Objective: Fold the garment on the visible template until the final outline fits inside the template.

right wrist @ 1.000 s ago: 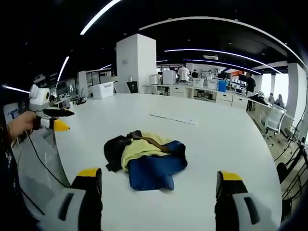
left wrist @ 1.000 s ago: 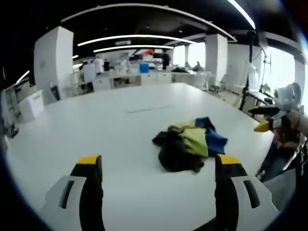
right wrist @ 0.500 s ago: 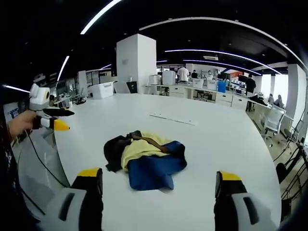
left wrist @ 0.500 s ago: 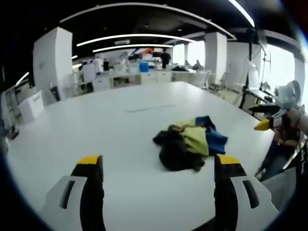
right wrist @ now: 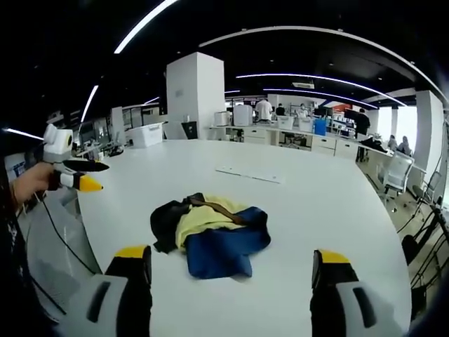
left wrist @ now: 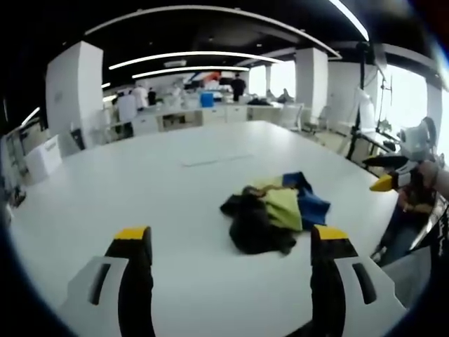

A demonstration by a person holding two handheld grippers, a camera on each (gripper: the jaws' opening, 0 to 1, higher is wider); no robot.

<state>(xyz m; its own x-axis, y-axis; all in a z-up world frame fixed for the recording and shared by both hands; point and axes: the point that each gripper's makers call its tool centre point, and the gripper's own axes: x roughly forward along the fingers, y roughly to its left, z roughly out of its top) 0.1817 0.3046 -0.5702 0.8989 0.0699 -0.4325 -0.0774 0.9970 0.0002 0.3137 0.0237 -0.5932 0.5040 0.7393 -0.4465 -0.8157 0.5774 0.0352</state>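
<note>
While both grippers hover wide open and empty above the table (left wrist: 105, 189), nothing to report since a second ago beyond a slight camera drift. Crumpled still, the garment (right wrist: 210, 235) (black, yellow and blue) lies mid-table, ahead of the right gripper (right wrist: 231, 263) and just beyond the left gripper (left wrist: 231, 242), touched by neither. Faintly visible farther back, a pale strip (right wrist: 250, 174), possibly the template edge; cannot tell. Folding apparently not yet begun.
</note>
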